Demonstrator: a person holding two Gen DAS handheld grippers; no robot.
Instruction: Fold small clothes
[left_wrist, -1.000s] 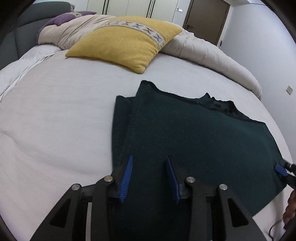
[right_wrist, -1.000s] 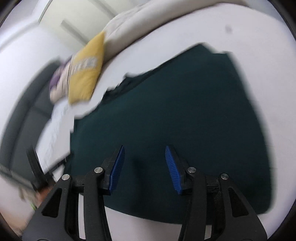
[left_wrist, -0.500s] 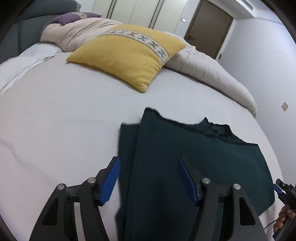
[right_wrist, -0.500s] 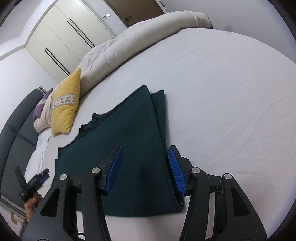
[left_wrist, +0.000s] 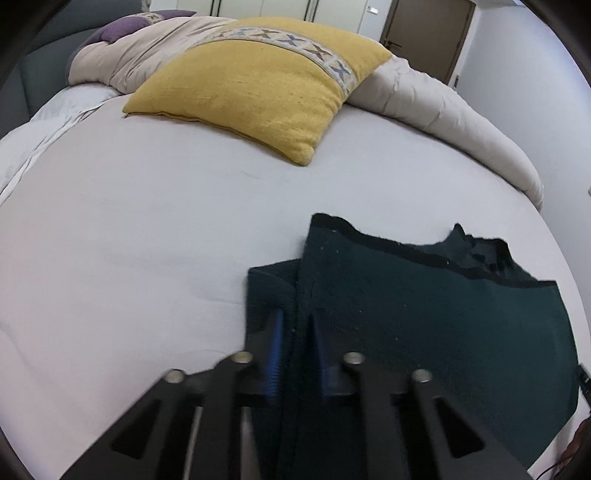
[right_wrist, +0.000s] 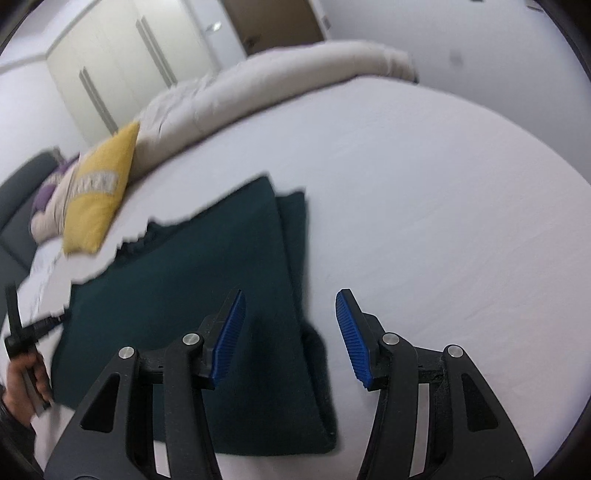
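Observation:
A dark green knit garment (left_wrist: 424, 317) lies flat on the white bed sheet (left_wrist: 129, 240), its sleeves folded in at both sides. My left gripper (left_wrist: 297, 350) has its blue pads closed to a narrow gap around the garment's folded left edge. In the right wrist view the garment (right_wrist: 207, 266) lies lower left. My right gripper (right_wrist: 290, 332) is open, straddling the garment's right folded edge just above it. The left gripper's handle and the hand holding it (right_wrist: 26, 350) show at the far left of that view.
A yellow pillow (left_wrist: 258, 85) and a rolled beige duvet (left_wrist: 443, 107) lie at the far side of the bed. A grey headboard (right_wrist: 18, 192) and white wardrobe doors (right_wrist: 129, 66) stand behind. The bed's edge runs close on the right.
My left gripper's jaws have narrowed from wide open to pinching the garment's left folded edge. My right gripper has opened wider and shifted right, over the garment's right edge.

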